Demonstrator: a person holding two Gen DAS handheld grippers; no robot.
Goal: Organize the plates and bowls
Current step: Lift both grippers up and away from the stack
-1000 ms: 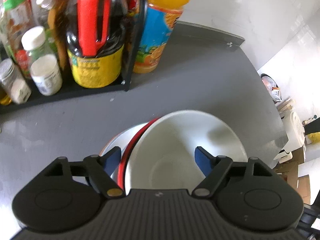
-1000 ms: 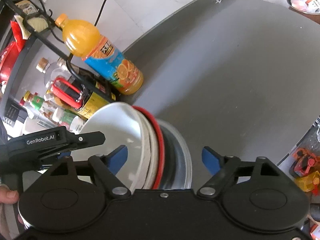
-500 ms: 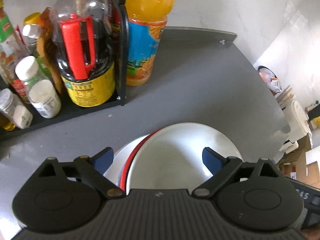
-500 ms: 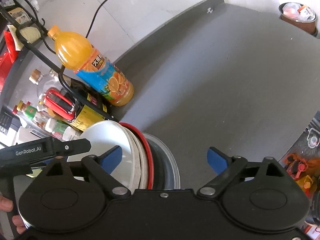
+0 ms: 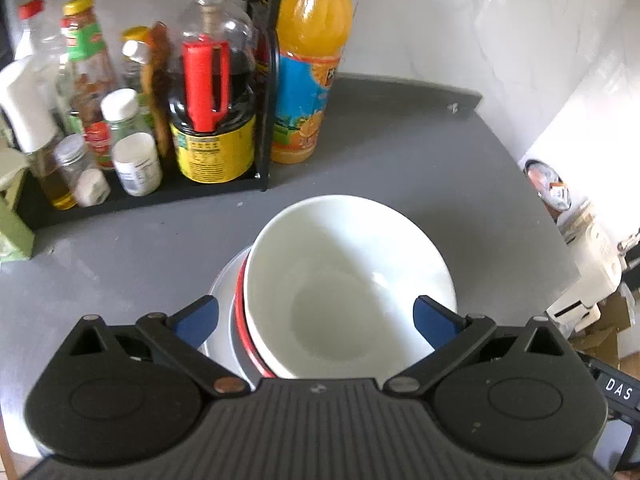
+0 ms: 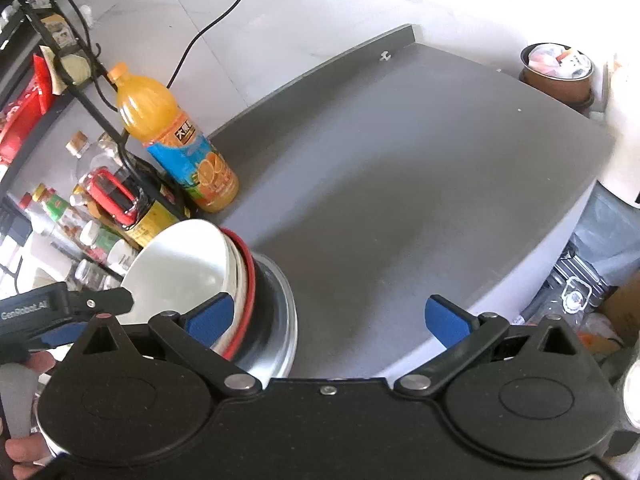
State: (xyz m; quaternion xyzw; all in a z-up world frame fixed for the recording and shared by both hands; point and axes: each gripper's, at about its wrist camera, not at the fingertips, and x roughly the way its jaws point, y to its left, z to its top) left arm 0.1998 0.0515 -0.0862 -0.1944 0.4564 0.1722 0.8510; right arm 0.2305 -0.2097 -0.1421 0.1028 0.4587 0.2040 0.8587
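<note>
A white bowl sits nested in a red-rimmed bowl, and both rest on a metal plate on the grey counter. My left gripper hovers open just above and behind the stack, its blue fingertips apart on either side of the white bowl, gripping nothing. In the right wrist view the same white bowl, red rim and metal plate lie at the lower left. My right gripper is open over bare counter, its left finger next to the stack. The left gripper reaches in from the left.
A black rack of condiment bottles stands behind the stack, with an orange juice bottle beside it. The grey counter stretches right to a curved edge. A hand holds the left gripper. A bin stands beyond the counter.
Both grippers have drawn back and up from the stack, so more counter and rack shows. The left jaws have spread a little wider. The bowls and plate have stayed in place.
</note>
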